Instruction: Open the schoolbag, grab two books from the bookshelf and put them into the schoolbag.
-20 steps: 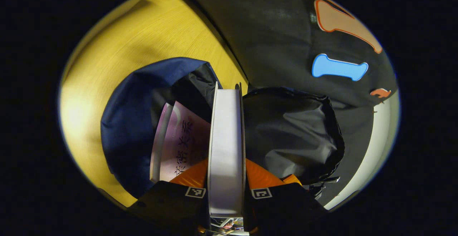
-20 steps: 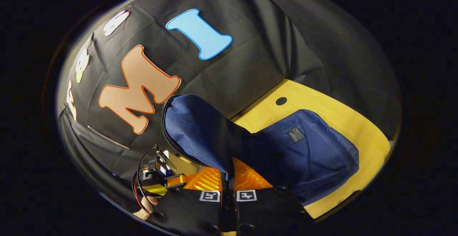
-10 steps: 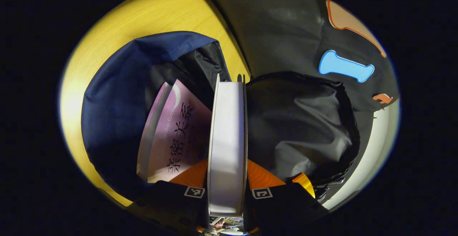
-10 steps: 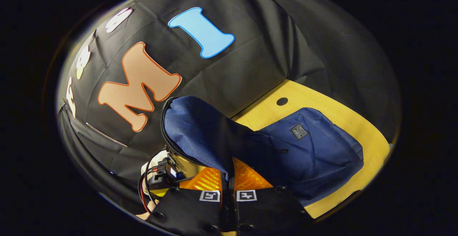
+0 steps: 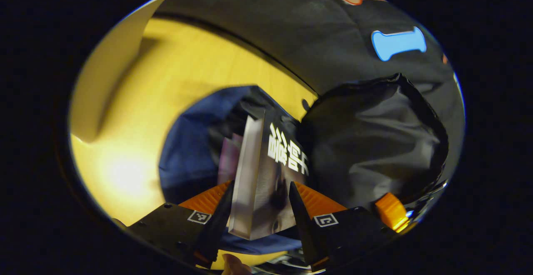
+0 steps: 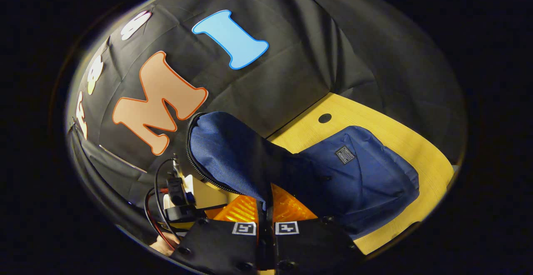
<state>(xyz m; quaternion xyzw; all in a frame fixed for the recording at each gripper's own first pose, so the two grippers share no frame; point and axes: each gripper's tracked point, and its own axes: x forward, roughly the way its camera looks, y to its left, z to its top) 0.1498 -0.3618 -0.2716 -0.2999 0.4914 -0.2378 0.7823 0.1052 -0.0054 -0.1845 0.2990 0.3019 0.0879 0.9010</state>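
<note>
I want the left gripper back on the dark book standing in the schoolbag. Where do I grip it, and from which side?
Its near edge, one finger on each cover, straight in through the opening. The dark book stands on edge between the open left gripper fingers; the right gripper holds the flap aside; a pink book crowds it deeper in.

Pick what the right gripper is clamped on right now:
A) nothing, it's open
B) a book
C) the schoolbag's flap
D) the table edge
C. In the right gripper view, the right gripper is shut on the blue schoolbag's flap, holding it lifted above the table.
</note>
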